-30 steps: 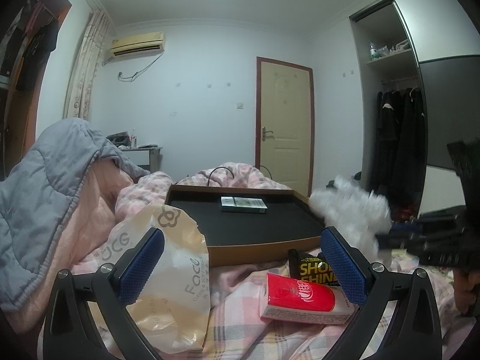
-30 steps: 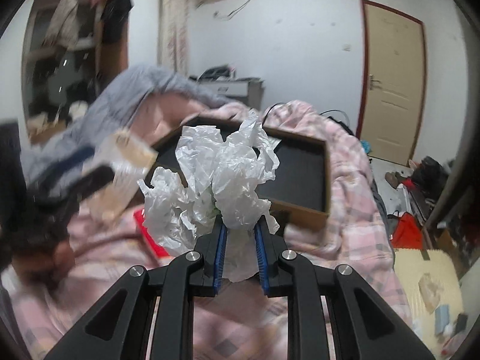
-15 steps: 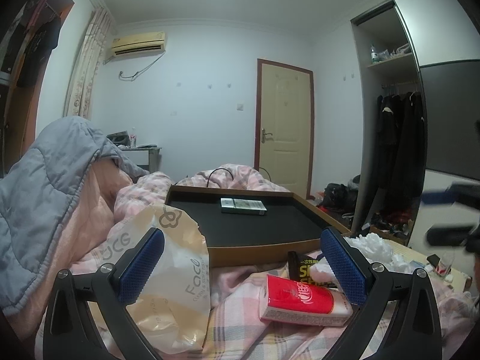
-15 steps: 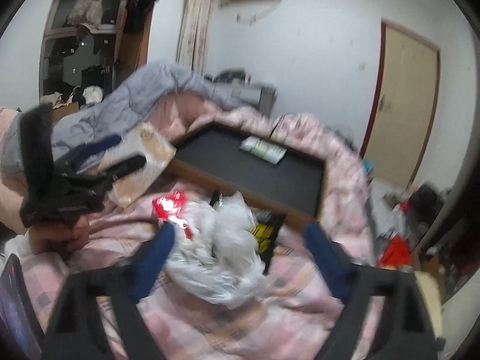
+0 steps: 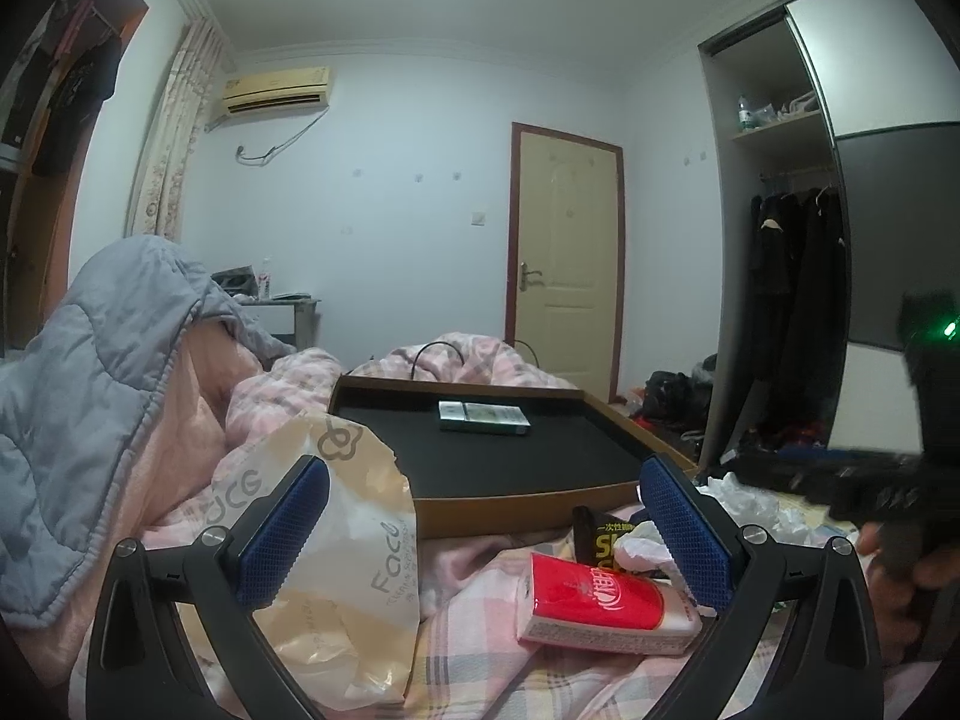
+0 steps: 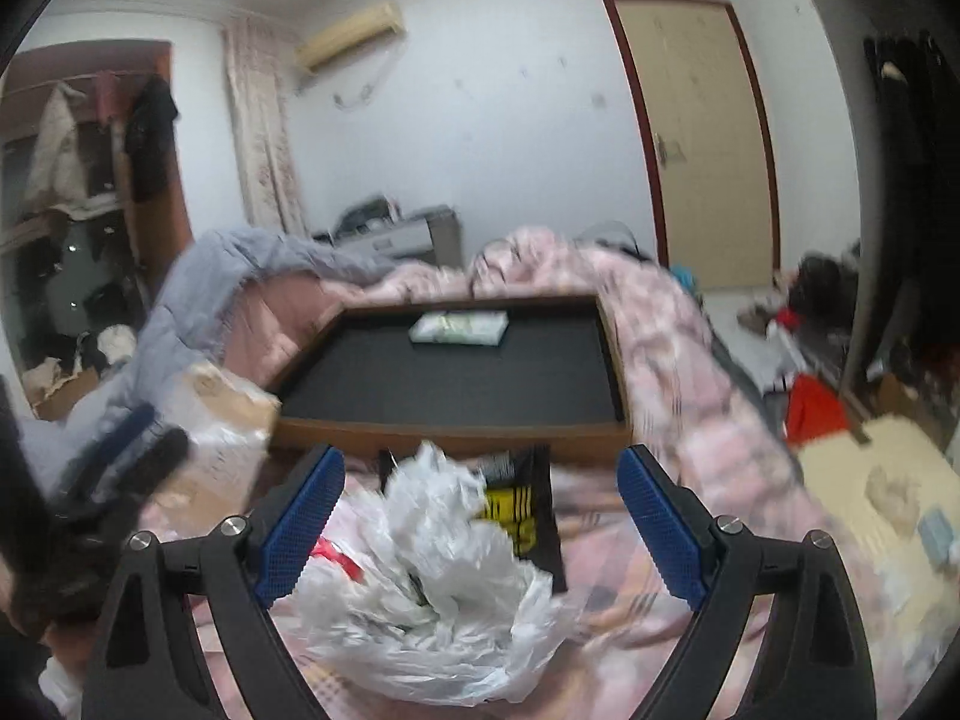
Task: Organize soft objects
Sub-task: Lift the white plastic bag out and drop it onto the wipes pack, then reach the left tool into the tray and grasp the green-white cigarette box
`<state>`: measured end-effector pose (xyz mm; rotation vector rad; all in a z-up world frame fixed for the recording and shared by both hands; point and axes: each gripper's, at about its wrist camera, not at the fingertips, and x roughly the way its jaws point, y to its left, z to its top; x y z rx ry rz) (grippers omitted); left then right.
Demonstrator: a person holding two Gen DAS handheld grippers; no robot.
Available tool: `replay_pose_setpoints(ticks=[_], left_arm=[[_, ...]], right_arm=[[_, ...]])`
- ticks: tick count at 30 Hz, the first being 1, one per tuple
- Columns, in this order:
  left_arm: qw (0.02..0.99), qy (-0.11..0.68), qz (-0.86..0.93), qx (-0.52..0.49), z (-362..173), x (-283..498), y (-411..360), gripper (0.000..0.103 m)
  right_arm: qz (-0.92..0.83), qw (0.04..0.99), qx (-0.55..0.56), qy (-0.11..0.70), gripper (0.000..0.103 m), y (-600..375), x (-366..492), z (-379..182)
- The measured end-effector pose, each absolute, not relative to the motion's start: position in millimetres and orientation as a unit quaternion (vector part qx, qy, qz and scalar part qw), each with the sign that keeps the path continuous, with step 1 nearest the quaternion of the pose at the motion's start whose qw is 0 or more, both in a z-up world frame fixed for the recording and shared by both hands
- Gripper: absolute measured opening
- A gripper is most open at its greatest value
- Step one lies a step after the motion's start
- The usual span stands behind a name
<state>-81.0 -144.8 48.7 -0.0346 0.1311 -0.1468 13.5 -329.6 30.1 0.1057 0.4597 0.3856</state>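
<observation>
While both grippers gape, one crumpled plastic bag (image 6: 432,588), one tray (image 6: 456,432)

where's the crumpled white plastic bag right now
In the right wrist view the white plastic bag lies on the pink checked bedding between the open right gripper fingers, just before the tray.

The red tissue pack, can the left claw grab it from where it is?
Probably yes. The red tissue pack lies on the bed just ahead of the open left claw, toward its right finger, with nothing covering it.
</observation>
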Motion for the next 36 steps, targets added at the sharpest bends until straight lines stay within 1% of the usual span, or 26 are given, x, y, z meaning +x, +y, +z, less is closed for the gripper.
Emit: replay_pose_setpoints(ticks=[3,5,7,9,11,14,17,20,22,27,32,36], left_arm=[[0.994,0.059,-0.088,-0.032,62.4,-84.8,-140.8,0.103],[0.99,0.055,-0.115,-0.06,82.5,-86.6,-133.8,0.103],[0.984,0.071,-0.132,-0.095,111.7,-80.1,-128.6,0.103],[0.975,0.11,-0.155,-0.115,134.8,-64.1,-128.7,0.103],[0.961,0.165,-0.182,-0.126,159.1,-33.6,-135.3,0.103],[0.946,0.254,-0.186,-0.082,176.9,29.9,-165.1,0.103],[0.913,0.37,-0.168,-0.029,161.3,108.5,-197.9,0.103],[0.872,0.471,-0.132,-0.012,125.4,177.4,-215.3,0.103],[0.858,0.502,-0.106,-0.008,105.9,208.7,-221.6,0.103],[0.862,0.503,-0.041,0.045,88.7,240.1,-224.2,0.103],[0.847,0.53,-0.035,0.021,64.3,259.5,-210.2,0.103],[0.847,0.531,-0.026,0.027,49.2,274.9,-216.5,0.103]], right_arm=[[0.191,0.95,0.058,0.241,0.092,-330.9,17.4,27.1],[0.183,0.952,0.065,0.235,0.092,-335.7,15.5,28.7],[0.171,0.956,0.079,0.227,0.092,-343.0,13.2,30.4],[0.166,0.956,0.089,0.225,0.092,-348.1,12.5,30.7],[0.165,0.954,0.098,0.229,0.092,-350.2,14.3,29.0],[0.169,0.949,0.108,0.243,0.092,-351.8,19.8,24.0],[0.175,0.944,0.121,0.254,0.092,-354.8,23.3,20.0],[0.176,0.941,0.131,0.259,0.092,-358.6,24.8,18.4],[0.176,0.939,0.134,0.263,0.092,-359.8,25.6,17.3],[0.177,0.938,0.134,0.267,0.092,-359.1,27.0,17.1],[0.179,0.935,0.138,0.273,0.092,-359.4,31.7,15.3],[0.177,0.934,0.14,0.277,0.092,-358.7,35.1,12.2]])
